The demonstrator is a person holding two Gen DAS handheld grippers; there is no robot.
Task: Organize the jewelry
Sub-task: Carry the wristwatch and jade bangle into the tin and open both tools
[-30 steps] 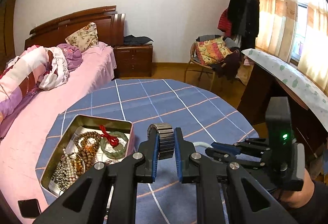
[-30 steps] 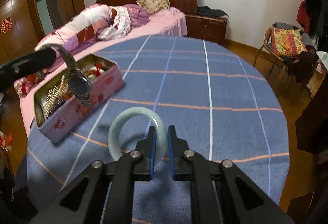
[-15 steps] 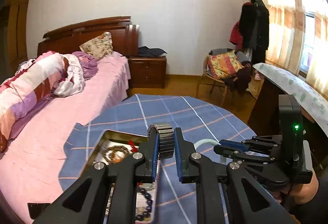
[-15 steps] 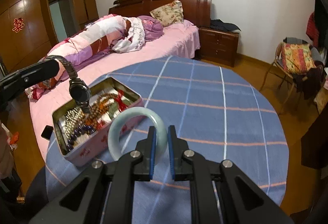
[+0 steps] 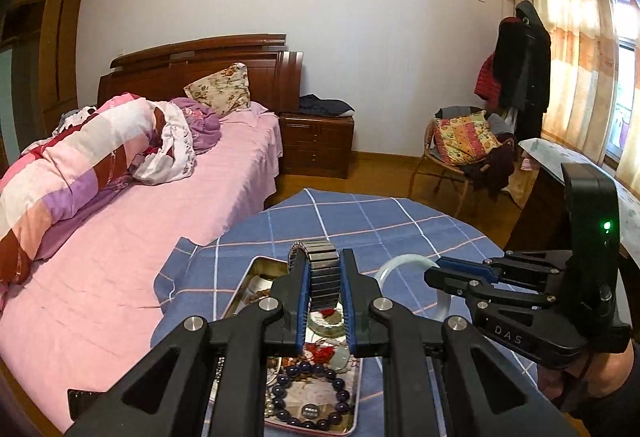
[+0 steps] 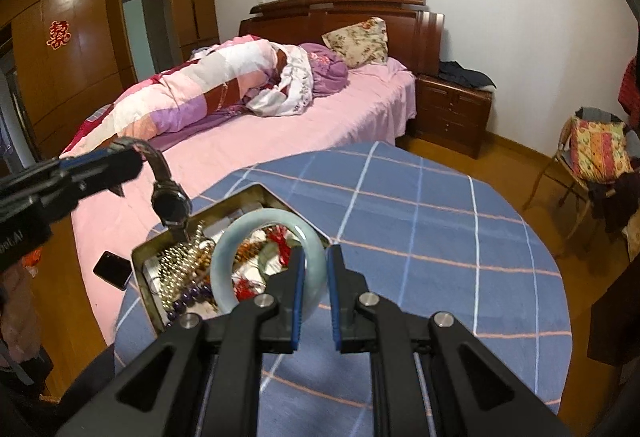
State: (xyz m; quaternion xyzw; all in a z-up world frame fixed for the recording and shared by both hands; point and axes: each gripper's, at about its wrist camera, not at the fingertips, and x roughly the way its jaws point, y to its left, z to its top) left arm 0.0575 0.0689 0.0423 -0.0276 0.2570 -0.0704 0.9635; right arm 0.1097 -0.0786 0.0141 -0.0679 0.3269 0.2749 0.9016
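My left gripper [image 5: 323, 277] is shut on the link band of a metal watch [image 5: 322, 271]. In the right wrist view the watch face [image 6: 170, 203] hangs from that gripper [image 6: 120, 161] over the far left corner of an open tin box [image 6: 236, 197]. My right gripper [image 6: 314, 269] is shut on a pale green jade bangle [image 6: 222, 265], held upright above the tin. The tin [image 5: 256, 275] holds bead bracelets [image 5: 308, 397], a pearl string [image 6: 172, 269] and a red tassel [image 6: 280, 241]. From the left wrist view the right gripper [image 5: 436, 273] and bangle [image 5: 396, 263] are just to the right.
The tin sits near the left edge of a round table with a blue checked cloth [image 6: 420, 237]. A bed with pink sheets [image 5: 120, 257] stands close beside it, with a black phone [image 6: 113, 269] on it. A chair with clothes [image 5: 464, 145] is beyond the table.
Both grippers have risen and moved toward the tin, each keeping its piece. The tin now lies directly beneath them, and the views tilt up to show more of the room.
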